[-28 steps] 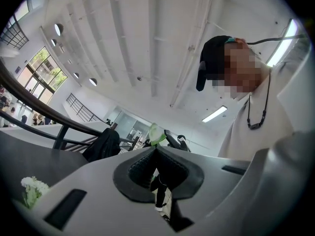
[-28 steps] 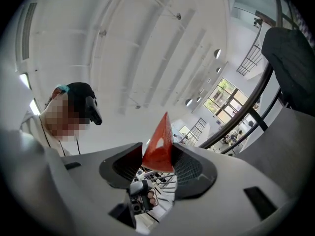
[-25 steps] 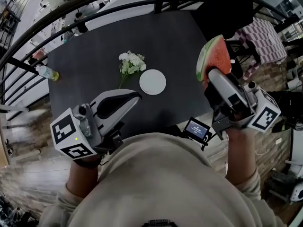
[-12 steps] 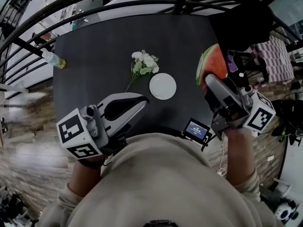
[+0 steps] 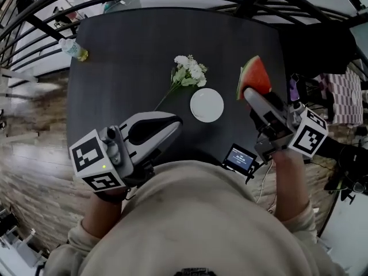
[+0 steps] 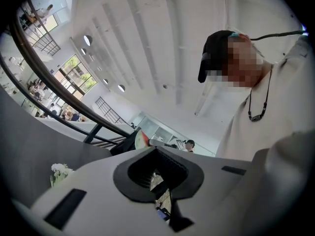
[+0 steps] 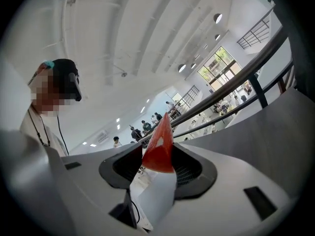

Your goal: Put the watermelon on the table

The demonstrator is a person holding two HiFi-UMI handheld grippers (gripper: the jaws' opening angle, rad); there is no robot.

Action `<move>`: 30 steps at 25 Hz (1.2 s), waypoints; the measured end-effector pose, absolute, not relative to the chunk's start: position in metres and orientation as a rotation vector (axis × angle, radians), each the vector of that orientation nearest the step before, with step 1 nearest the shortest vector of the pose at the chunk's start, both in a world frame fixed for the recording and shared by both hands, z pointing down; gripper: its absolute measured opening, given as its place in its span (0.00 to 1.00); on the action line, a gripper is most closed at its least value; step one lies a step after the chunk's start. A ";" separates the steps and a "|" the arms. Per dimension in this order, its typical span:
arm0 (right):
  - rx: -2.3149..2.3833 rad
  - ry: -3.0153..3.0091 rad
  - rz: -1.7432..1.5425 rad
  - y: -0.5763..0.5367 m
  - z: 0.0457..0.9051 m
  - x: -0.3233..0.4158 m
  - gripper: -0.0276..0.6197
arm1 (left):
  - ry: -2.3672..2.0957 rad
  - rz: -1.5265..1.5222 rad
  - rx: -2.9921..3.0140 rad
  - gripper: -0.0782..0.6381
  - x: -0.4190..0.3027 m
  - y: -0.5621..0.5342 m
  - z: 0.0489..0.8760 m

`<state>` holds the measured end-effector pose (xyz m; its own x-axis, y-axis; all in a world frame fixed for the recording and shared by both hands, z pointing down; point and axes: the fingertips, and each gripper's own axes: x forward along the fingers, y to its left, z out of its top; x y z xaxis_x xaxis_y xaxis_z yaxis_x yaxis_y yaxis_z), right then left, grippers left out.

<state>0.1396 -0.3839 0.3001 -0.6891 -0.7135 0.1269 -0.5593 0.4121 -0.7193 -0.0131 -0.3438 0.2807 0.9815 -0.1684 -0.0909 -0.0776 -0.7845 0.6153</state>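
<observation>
Watermelon: a red wedge with green rind [image 5: 253, 76] stands point-up just right of the plate [image 5: 207, 104] and a little beyond it; it is over the dark table [image 5: 132, 56], apparently not yet resting on it
Right gripper: the right gripper [image 5: 248, 95] has its jaws spread wide and pressed on the wedge's lower part; flesh rises between the pads in its own view
Left gripper: the left gripper [image 5: 168, 121] is nearer than the plate and to its left; jaws together, nothing between them
Progress: the wedge is carried over the tabletop; lowering it onto a bare patch beside the plate and letting go seem left to do
Plate: white, round, nothing on it
Bottle: the bottle [image 5: 75, 49] lies on its side far left of the plate, at the table's corner; contents too small to tell
Flowers: a white sprig [image 5: 188, 73] lies just beyond the plate, to its left
</observation>
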 end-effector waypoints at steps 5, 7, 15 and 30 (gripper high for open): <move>-1.124 2.502 -1.198 -0.398 0.332 0.140 0.36 | -0.230 -0.156 2.445 0.12 -0.019 -0.341 0.293; -1.133 2.533 -1.204 -0.402 0.343 0.139 0.36 | -0.248 -0.144 2.436 0.12 -0.021 -0.339 0.296; -1.178 2.614 -1.276 -0.413 0.392 0.138 0.36 | -0.309 -0.106 2.413 0.12 -0.023 -0.333 0.306; -1.249 2.748 -1.452 -0.405 0.494 0.137 0.36 | -0.403 -0.086 2.366 0.12 -0.033 -0.321 0.321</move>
<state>0.1372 -0.4051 0.4940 -0.7034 -0.5156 0.4894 -0.6948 0.3530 -0.6267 -0.0327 -0.3210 0.3206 0.9489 -0.3115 0.0516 -0.2631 -0.6897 0.6746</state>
